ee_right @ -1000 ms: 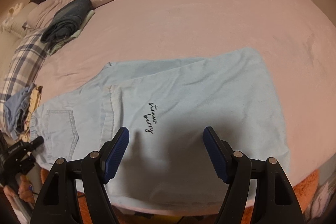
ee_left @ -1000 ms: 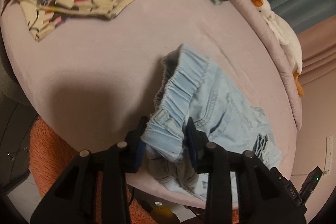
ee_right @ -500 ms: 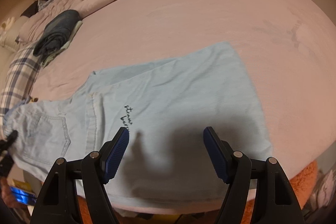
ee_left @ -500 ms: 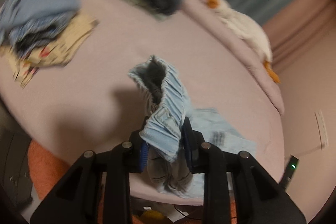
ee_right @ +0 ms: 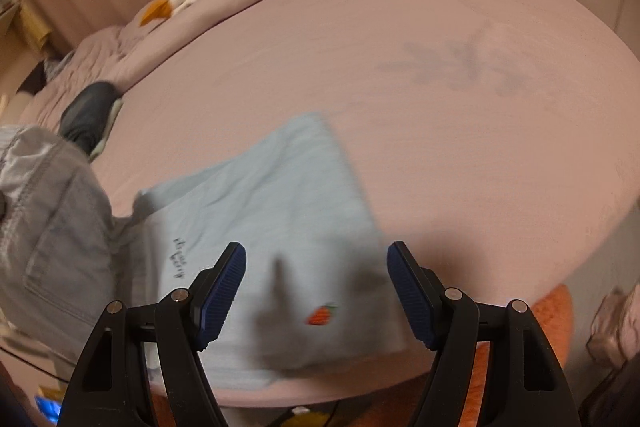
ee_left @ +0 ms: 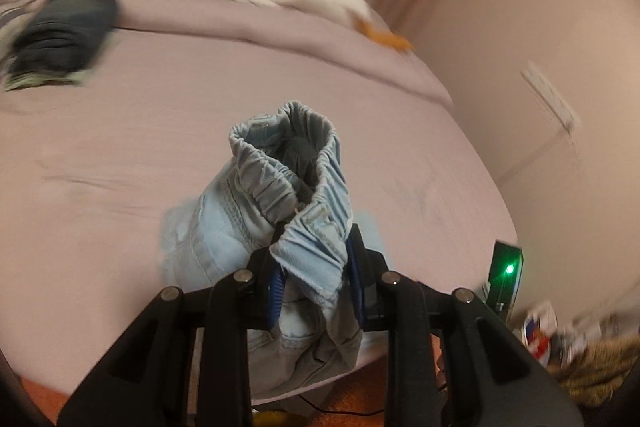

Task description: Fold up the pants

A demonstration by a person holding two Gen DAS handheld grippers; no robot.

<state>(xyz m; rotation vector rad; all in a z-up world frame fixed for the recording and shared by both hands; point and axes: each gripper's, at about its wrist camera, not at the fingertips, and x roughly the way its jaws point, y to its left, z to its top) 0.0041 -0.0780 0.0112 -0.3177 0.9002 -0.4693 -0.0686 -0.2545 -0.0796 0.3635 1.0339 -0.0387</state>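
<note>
Denim pants (ee_left: 288,187), pale blue, on bed (ee_left: 120,155) near its front edge | soft, light, limp | our left gripper (ee_left: 316,279) pinches waistband; right gripper (ee_right: 316,291) spread, empty above legs | we'd take hems next.

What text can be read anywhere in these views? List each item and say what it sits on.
Dark cursive writing on the leg of the light blue pants: two short lines, too blurred to read here.
Red strawberry motif on the same leg: a picture, no letters.
Colourful packaging beside the bed: too blurred to read.
Nothing else bears text.
</note>
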